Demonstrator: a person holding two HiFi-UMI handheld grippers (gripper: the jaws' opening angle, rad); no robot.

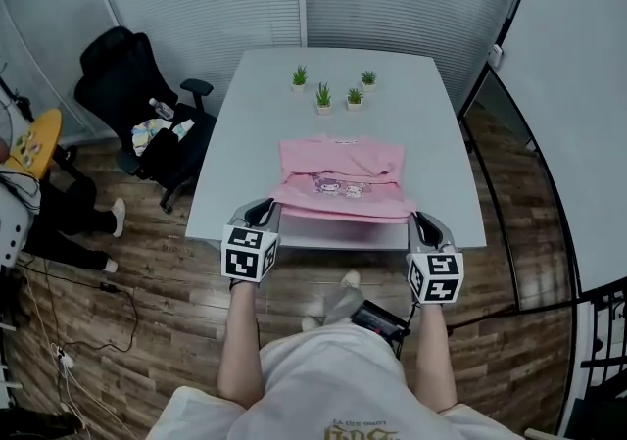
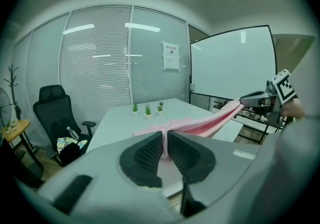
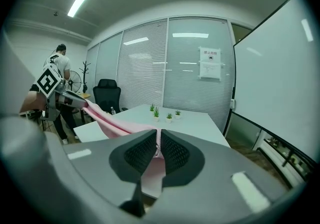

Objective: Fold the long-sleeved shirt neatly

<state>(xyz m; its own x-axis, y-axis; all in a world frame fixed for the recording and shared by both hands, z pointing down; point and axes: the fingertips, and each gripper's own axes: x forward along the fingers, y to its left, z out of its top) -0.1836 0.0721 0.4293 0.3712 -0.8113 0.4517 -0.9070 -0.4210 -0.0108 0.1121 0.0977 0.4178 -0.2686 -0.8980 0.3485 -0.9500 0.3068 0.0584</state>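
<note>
pinching the near hem of the pink shirt (image 1: 342,181), which lies on the grey table's (image 1: 257,105) front half, the left gripper (image 1: 265,212) and right gripper (image 1: 421,223) both clamp cloth at its corners, so the bottom-up fold looks begun and next calls for carrying the hem evenly toward the collar.

Shirt (image 1: 341,178) near corners hidden inside left claw (image 2: 165,143), right claw (image 3: 158,140); wall notice (image 3: 209,63) text unreadably small.

Left claw (image 1: 265,213), right claw (image 1: 420,223) clamped on shirt (image 1: 343,178), forearms extended.
</note>
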